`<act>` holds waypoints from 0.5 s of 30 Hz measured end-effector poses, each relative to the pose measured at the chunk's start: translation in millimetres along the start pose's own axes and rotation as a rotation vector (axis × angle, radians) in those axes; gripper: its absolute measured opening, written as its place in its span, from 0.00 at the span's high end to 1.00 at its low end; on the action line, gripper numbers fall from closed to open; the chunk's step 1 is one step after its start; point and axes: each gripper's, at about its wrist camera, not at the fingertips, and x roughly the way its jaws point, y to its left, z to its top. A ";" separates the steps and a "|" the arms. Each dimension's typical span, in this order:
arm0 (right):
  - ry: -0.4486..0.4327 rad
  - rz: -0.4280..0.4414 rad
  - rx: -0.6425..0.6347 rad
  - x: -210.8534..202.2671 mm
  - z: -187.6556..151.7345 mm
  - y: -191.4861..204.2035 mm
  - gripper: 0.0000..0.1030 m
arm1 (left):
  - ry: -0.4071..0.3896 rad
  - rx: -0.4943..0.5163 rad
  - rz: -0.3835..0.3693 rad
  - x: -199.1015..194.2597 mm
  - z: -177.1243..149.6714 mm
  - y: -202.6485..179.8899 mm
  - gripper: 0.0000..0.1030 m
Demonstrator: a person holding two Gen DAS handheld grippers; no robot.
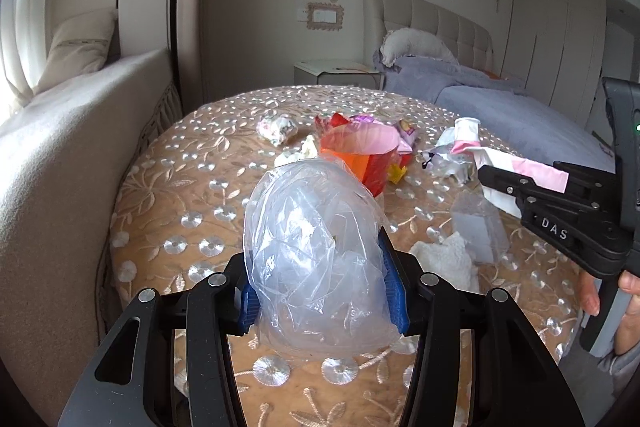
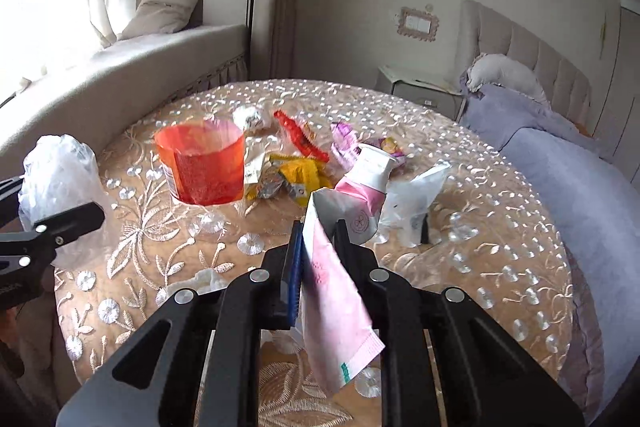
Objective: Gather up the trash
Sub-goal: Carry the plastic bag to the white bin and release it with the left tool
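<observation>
My left gripper (image 1: 320,279) is shut on a crumpled clear plastic bag (image 1: 312,251), held above the round table; the bag also shows in the right wrist view (image 2: 60,179). My right gripper (image 2: 318,239) is shut on a flattened pink and white tube (image 2: 336,291) with a white cap (image 2: 374,163); the tube also shows in the left wrist view (image 1: 520,171). An orange translucent cup (image 2: 202,163) stands on the table, with snack wrappers (image 2: 296,171) beside it. A crumpled paper ball (image 2: 252,117) lies behind.
The round table has an embroidered tan cloth (image 2: 460,267). A clear plastic piece (image 2: 416,207) and white tissue (image 1: 444,259) lie on it. A window bench (image 2: 120,75) is left, a bed with purple cover (image 2: 560,187) right, a nightstand (image 2: 424,87) behind.
</observation>
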 end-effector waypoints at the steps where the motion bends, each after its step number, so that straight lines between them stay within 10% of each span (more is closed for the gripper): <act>1: -0.015 -0.005 -0.003 -10.2 0.1 -3.3 0.84 | -0.005 0.005 -0.012 -1.7 1.4 -5.0 0.52; 15: -0.127 -0.116 0.052 -106.6 -35.3 -62.9 0.83 | -0.025 0.172 -0.241 -1.3 13.5 -135.2 0.52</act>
